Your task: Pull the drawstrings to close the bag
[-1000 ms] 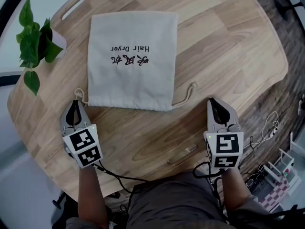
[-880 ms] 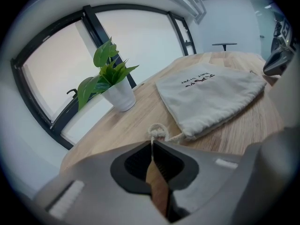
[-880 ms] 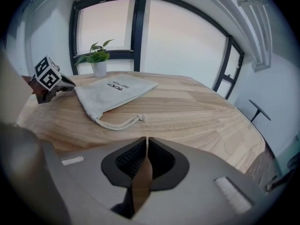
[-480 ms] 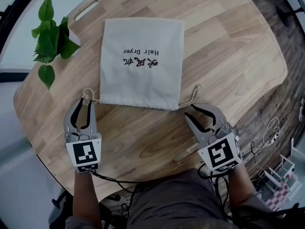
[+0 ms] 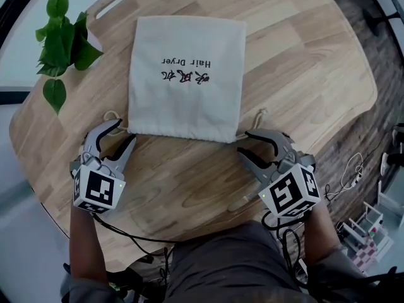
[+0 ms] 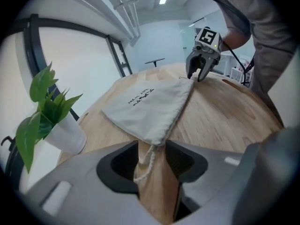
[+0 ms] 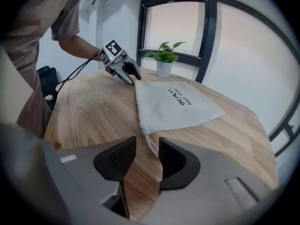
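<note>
A beige drawstring bag printed "Hair Dryer" lies flat on the round wooden table, mouth towards me. Its left cord loop and right cord loop stick out at the near corners. My left gripper is open at the left corner, and the cord lies loose between its jaws. My right gripper is at the right corner. Its jaws have just been opening, and the cord runs between them untouched. Each gripper view shows the bag ahead.
A potted plant stands at the table's far left, close to the bag. A handle slot is cut near the far edge. Beyond the table's right rim, cables lie on the floor.
Both grippers rolled onto their sides and moved in to the bag's near corners. The right jaws went from shut to wide open. The left jaws spread too.
</note>
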